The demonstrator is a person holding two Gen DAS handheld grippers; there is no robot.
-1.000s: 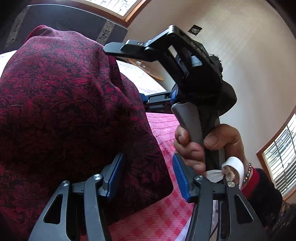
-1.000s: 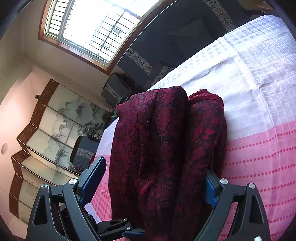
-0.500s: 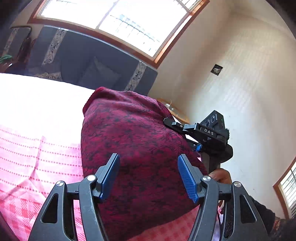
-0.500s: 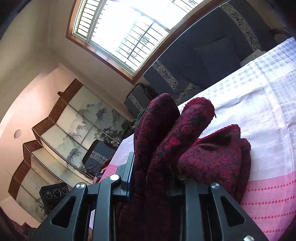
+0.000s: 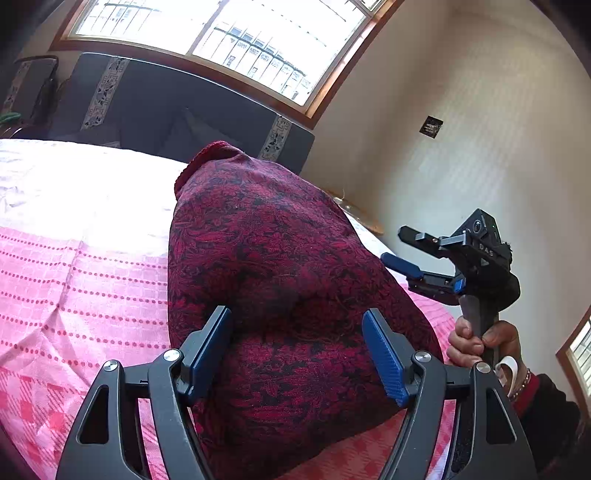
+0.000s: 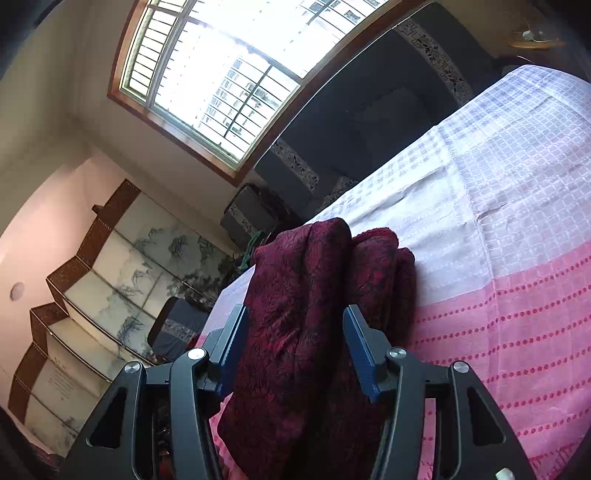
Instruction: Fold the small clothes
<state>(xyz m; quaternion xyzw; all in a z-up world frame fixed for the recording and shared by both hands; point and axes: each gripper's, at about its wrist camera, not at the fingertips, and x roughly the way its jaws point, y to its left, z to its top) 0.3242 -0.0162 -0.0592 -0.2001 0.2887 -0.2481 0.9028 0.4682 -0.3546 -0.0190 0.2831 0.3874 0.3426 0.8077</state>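
Note:
A dark red patterned garment (image 5: 280, 266) lies folded in a thick bundle on the pink and white bedspread (image 5: 74, 280). My left gripper (image 5: 299, 350) is open, its blue pads on either side of the bundle's near end, not pinching it. In the right wrist view the same garment (image 6: 314, 314) shows several folded layers. My right gripper (image 6: 295, 350) is open around the near layers with its jaws apart. The right gripper also shows in the left wrist view (image 5: 402, 266), held by a hand to the right of the bundle.
A dark sofa (image 5: 166, 110) stands behind the bed under a large window (image 5: 221, 33). A folding screen (image 6: 92, 295) stands at the left in the right wrist view. A small wooden table (image 5: 362, 218) is by the far wall.
The right gripper was shut on the folded layers half a second ago and has now opened. The left gripper has drawn back from the bundle and stays open.

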